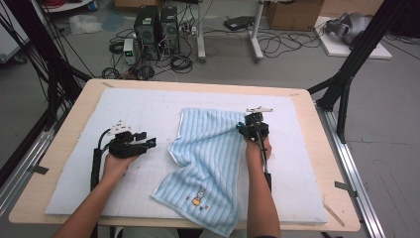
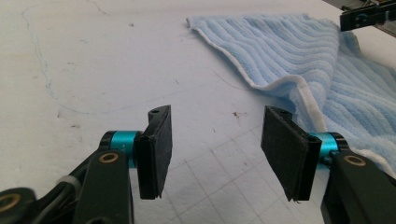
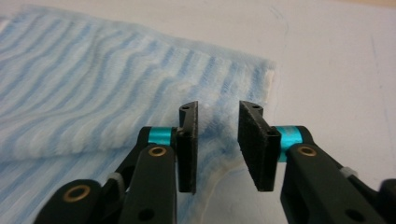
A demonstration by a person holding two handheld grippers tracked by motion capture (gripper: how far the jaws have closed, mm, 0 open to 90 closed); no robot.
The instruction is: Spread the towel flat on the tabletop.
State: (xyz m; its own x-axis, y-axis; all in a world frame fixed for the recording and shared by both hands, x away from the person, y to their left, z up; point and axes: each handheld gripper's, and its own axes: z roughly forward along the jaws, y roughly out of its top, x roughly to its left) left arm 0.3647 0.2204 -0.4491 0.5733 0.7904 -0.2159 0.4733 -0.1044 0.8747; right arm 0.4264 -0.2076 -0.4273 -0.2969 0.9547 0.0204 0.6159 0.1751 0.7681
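Hanging off the near edge of the bench (image 1: 59,148), the embroidered end of the blue striped towel (image 1: 208,158) droops toward the person, and that's the first worry: any tug from the far side could either drag it up crooked or let the whole cloth slip floorward. The towel lies skewed down the middle of the white mat (image 1: 124,188), one long edge rumpled and rolled over on itself.

Moving up the bench, the left tongs (image 1: 148,144) sit on the mat just beside that rolled edge, jaws standing well apart with nothing between them; in the left gripper view (image 2: 215,149) the white hem lies just ahead and to the side, not yet touched. If they close from here, I'd say they catch bare mat or only the top layer of the roll.

Farther on, the right tongs (image 1: 253,125) hover at the towel's far corner. In the right gripper view (image 3: 217,144) the jaws stand a little apart, empty, the folded corner lying just beyond the pads. That corner looks doubled, so a bite might take one layer and leave the other, and the fold would come out lopsided. Pinching too shallow could also let the pile slip free mid-lift.

Beyond the bench, computer towers (image 1: 156,27) and cables sprawl on the floor.
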